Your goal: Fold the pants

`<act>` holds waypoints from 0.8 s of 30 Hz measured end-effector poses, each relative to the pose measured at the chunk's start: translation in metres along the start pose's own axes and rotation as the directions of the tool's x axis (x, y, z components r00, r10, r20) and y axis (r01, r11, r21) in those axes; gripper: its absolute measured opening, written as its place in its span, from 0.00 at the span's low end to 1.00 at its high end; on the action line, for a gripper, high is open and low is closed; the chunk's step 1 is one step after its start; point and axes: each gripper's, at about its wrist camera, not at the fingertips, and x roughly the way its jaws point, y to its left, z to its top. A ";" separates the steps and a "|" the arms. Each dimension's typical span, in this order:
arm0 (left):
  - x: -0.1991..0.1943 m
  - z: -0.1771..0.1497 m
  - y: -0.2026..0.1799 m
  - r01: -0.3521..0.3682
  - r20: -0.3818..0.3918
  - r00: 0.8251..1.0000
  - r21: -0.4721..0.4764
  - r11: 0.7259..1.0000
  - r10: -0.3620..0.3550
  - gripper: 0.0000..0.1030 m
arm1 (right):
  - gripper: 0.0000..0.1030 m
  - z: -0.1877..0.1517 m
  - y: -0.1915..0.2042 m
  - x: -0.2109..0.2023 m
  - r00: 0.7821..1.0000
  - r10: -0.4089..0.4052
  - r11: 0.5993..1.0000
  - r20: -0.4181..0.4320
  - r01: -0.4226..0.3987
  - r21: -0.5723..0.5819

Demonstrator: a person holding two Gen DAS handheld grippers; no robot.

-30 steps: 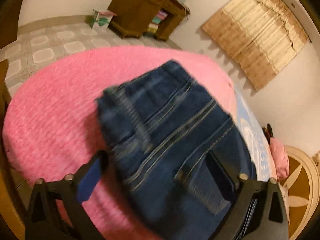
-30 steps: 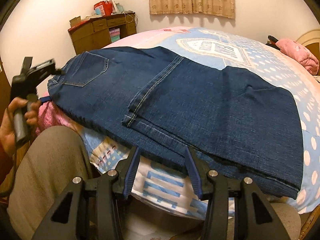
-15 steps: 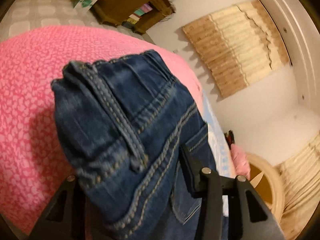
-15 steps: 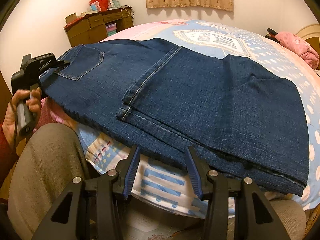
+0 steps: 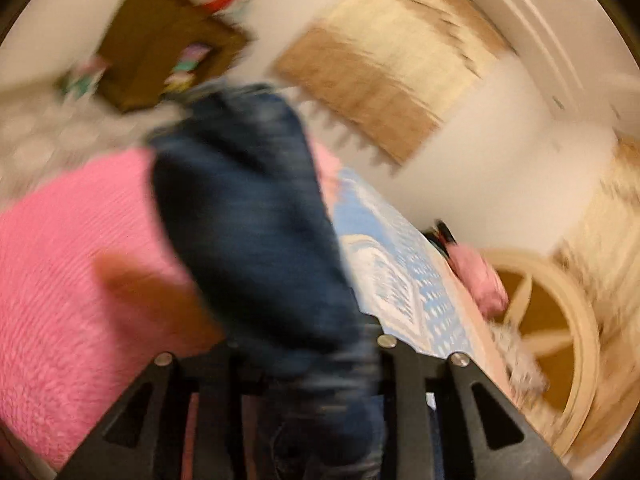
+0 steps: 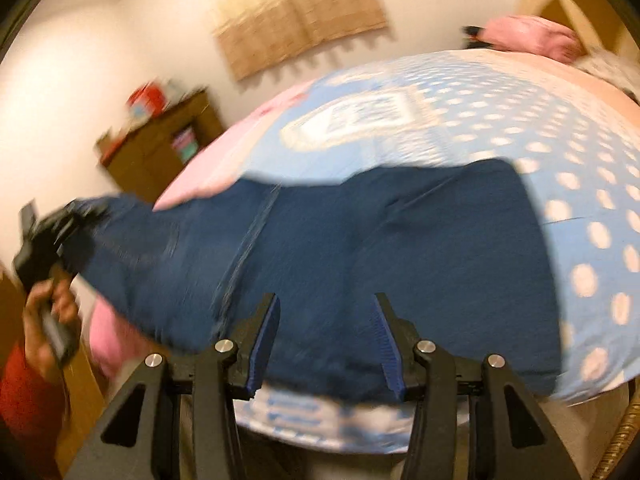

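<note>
The dark blue jeans [image 6: 360, 248] lie folded across the near part of the bed. My left gripper [image 5: 304, 364] is shut on the jeans' waist end [image 5: 248, 216] and holds it raised above the pink blanket; the view is blurred. In the right wrist view the left gripper [image 6: 60, 232] shows at the far left, holding the waist end. My right gripper [image 6: 326, 340] is open, its blue-padded fingers [image 6: 264, 332] just over the near edge of the folded legs, gripping nothing.
The bed has a pink blanket [image 5: 72, 280] and a blue dotted cover [image 6: 500, 112]. A pink pillow [image 6: 536, 36] and a round headboard [image 5: 540, 312] are at the far end. A wooden cabinet [image 6: 160, 148] stands by the wall under curtains [image 6: 296, 12].
My left gripper has closed on the jeans' waist and lifted it, swinging toward the legs. My right gripper has moved forward over the folded legs. Both views are now blurred by motion.
</note>
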 end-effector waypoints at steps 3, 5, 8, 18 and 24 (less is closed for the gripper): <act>0.001 -0.009 -0.070 0.074 -0.018 0.997 0.189 0.979 -0.072 0.27 | 0.47 0.014 -0.035 -0.011 0.999 -0.018 0.994 0.029 0.015 0.109; 0.007 -0.025 -0.118 0.142 -0.062 0.990 0.304 0.942 -0.129 0.27 | 0.47 0.022 -0.061 -0.017 0.999 -0.023 0.983 0.040 0.015 0.184; 0.022 -0.063 -0.178 0.249 -0.166 0.966 0.421 0.872 -0.196 0.27 | 0.47 0.027 -0.095 -0.022 0.999 0.008 0.959 0.036 -0.018 0.284; 0.111 -0.231 -0.260 0.296 -0.391 0.920 0.673 0.678 -0.013 0.27 | 0.47 0.002 -0.166 -0.032 0.999 0.039 0.877 0.027 -0.048 0.478; 0.118 -0.250 -0.269 0.259 -0.370 0.927 0.751 0.607 0.063 0.27 | 0.47 -0.011 -0.190 -0.029 0.999 0.047 0.837 0.026 -0.054 0.545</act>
